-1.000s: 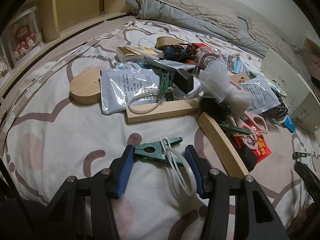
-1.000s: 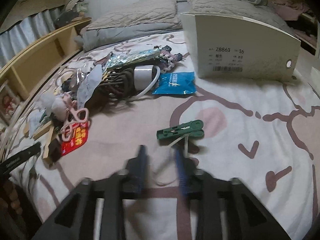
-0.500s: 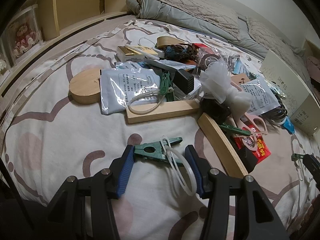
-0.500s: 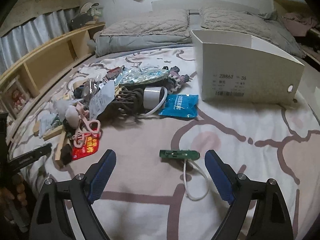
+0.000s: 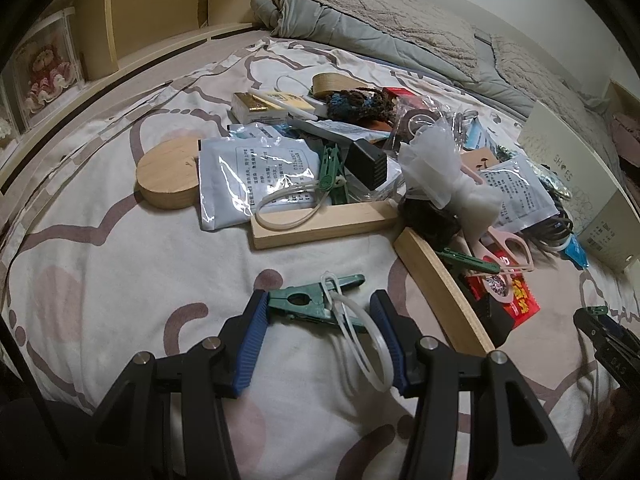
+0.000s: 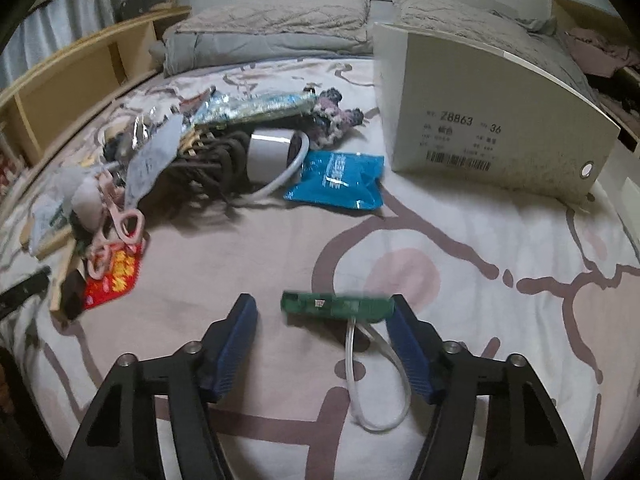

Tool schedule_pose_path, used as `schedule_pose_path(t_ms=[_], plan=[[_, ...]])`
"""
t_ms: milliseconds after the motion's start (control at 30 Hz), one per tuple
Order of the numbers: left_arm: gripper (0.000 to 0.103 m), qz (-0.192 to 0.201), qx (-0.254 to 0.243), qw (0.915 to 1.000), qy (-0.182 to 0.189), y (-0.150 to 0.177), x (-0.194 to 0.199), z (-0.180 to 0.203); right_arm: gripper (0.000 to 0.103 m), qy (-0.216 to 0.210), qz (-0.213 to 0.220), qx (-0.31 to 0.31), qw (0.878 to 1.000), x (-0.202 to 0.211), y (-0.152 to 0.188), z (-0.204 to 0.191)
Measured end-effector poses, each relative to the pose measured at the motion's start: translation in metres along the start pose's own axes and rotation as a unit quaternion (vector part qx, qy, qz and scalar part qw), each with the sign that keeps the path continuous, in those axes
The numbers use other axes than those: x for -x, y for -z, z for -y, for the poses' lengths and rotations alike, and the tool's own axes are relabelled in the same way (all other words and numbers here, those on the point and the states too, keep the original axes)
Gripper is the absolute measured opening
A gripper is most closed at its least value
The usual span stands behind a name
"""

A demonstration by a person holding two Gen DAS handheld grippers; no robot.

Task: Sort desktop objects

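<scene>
Right gripper (image 6: 322, 322) spread wide around green clothespin (image 6: 336, 307) lying on bedsheet (image 6: 500, 340); light, rigid plastic with limp white loop (image 6: 378, 380), best pinched across the flat body.

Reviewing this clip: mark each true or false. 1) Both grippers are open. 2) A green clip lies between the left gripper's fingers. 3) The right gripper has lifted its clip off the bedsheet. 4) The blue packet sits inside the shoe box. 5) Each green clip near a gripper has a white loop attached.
1) True: left gripper and right gripper both stand open.
2) True: the green clip lies there.
3) False: its clip rests on the bedsheet, unclamped.
4) False: the blue packet lies on the sheet beside the shoe box.
5) True.
</scene>
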State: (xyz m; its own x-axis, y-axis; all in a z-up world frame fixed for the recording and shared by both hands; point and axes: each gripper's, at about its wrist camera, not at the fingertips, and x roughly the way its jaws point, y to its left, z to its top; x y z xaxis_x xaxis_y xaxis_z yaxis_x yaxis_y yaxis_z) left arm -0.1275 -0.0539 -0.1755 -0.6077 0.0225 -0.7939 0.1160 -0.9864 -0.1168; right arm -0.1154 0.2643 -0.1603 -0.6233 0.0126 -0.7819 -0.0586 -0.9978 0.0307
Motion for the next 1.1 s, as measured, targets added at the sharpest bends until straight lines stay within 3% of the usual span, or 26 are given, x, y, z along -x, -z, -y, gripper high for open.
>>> schedule_pose_path(t_ms=[33, 1100], plan=[[0.052, 0.000, 0.000, 1.0000, 0.000, 0.000, 0.000, 0.000, 0.052, -0.001, 0.001, 0.001, 1.000, 0.000, 0.000, -0.001], [0.052, 0.032, 0.005, 0.9992, 0.024, -0.001, 0.016, 0.000, 0.052, -0.026, 0.028, -0.038, 0.999, 0.027, -0.003, 0.016]])
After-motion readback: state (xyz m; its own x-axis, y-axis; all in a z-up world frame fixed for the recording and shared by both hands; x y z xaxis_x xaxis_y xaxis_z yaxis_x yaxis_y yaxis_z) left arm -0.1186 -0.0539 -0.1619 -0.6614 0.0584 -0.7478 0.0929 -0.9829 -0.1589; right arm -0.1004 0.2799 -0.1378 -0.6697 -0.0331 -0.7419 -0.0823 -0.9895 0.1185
